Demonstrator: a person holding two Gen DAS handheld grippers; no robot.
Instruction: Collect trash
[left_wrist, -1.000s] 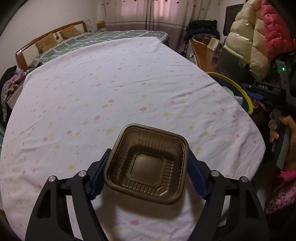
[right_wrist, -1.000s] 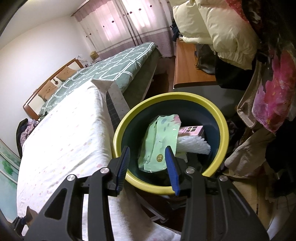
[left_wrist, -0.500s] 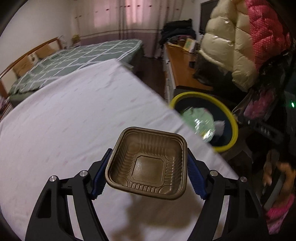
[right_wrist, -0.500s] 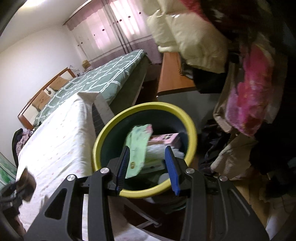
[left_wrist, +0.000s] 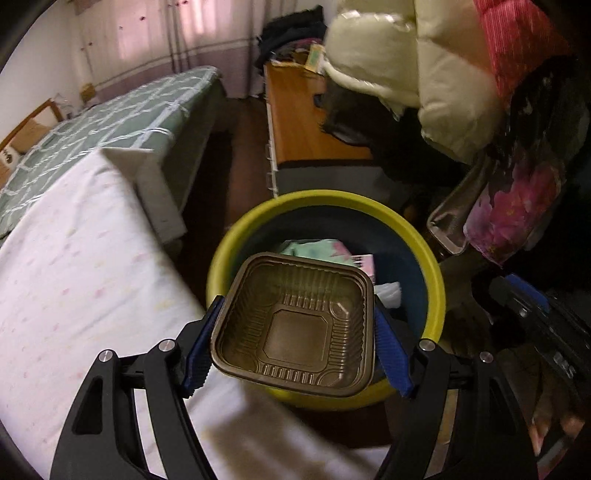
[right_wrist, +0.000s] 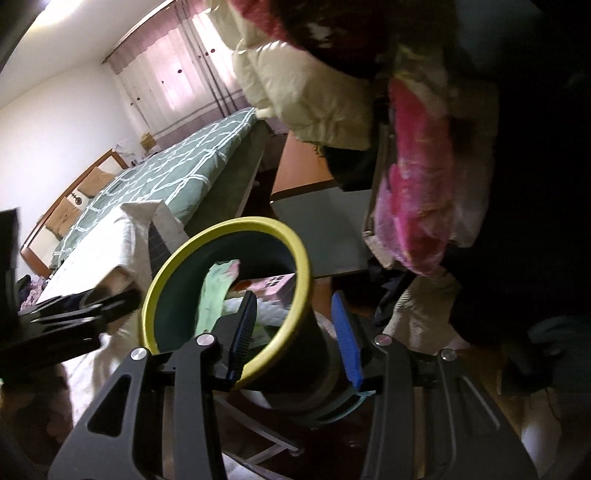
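Over the bin: my left gripper (left_wrist: 297, 325) is clamped on the brown plastic tray (left_wrist: 295, 321), held above the yellow-rimmed bin (left_wrist: 430, 266) at 12 o'clock.
Done: wrappers (left_wrist: 317, 249) already lie inside.
Left: I must drop the tray.
Right gripper (right_wrist: 293, 332): half open, seemingly holding nothing.

Brown ribbed plastic tray (left_wrist: 295, 325), upright, above yellow-rimmed bin (left_wrist: 432, 266)

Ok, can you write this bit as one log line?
left gripper: holding brown plastic tray | over yellow-rimmed bin | right gripper: open, empty
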